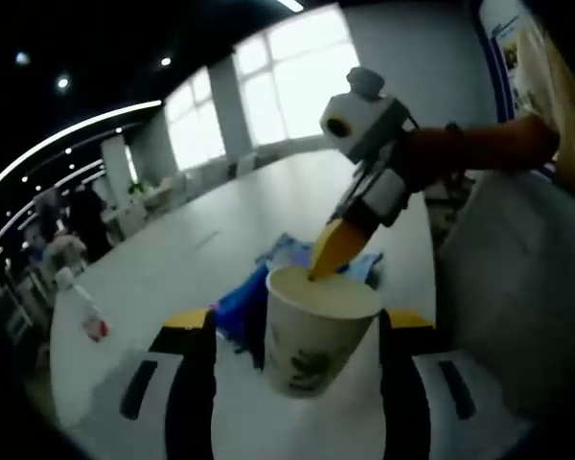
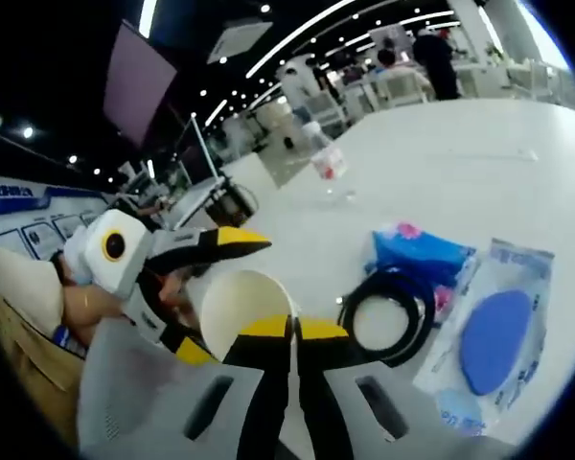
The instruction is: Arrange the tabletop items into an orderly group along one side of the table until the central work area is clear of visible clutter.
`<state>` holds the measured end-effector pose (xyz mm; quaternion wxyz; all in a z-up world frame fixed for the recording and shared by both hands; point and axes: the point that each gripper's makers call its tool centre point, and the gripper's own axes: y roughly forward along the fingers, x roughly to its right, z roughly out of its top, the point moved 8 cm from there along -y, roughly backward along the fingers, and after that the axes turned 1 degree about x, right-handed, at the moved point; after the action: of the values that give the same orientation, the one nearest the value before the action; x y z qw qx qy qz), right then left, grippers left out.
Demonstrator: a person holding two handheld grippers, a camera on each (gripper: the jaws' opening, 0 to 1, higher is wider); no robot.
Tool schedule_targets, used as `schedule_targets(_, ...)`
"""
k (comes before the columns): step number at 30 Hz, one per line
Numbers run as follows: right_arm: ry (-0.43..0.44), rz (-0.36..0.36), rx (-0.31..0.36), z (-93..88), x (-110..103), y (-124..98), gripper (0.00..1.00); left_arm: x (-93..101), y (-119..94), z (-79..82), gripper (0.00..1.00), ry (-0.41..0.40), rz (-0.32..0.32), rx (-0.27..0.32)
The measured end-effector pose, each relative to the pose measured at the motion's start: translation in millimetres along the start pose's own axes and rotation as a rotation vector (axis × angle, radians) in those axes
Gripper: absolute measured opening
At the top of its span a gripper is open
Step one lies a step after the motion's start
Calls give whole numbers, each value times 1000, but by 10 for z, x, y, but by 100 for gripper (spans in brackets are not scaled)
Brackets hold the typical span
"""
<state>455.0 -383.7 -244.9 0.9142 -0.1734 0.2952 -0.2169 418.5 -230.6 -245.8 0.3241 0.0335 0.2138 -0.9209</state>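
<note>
The left gripper (image 2: pixel 206 287), jaws apart around the paper cup (image 1: pixel 318 326), is mid-grab, while the right gripper (image 2: pixel 293 331), jaws together, hovers at its twelve o'clock rim; next comes squeezing and carrying it tableside.

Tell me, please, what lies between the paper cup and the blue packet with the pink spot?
In the right gripper view, a coiled black cable lies on the table between the paper cup and the blue packet, touching the packet's near edge.

A large open-plan office: long white tables (image 2: pixel 479 163), rows of chairs (image 1: pixel 216 172), tall bright windows (image 1: pixel 287 72), strip ceiling lights (image 2: pixel 297 38), and people (image 2: pixel 436 57) standing at desks farther back.
</note>
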Motion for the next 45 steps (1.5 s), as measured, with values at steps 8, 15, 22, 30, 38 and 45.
schedule_targets(8, -3, 0, 2, -1, 5, -3, 2, 30, 15, -53, 50, 38, -11, -49)
schedule_targets(15, 2, 4, -5, -24, 12, 15, 2, 118, 39, -56, 41, 149, -30, -86)
schedule_targets(22, 14, 1, -12, -40, 35, 15, 2, 141, 57, -58, 39, 251, -9, -128)
schedule_targets(30, -2, 18, 47, 5, 20, 25, 3, 85, 28, -50, 38, 175, 16, -98)
schedule_targets(38, -62, 10, 77, 40, 1, 39, 9, 55, 2, -81, 38, 114, 13, -79)
schedule_targets(45, -62, -101, 150, 128, 145, -38, 35, 15, -17, -94, 38, 107, 31, -81)
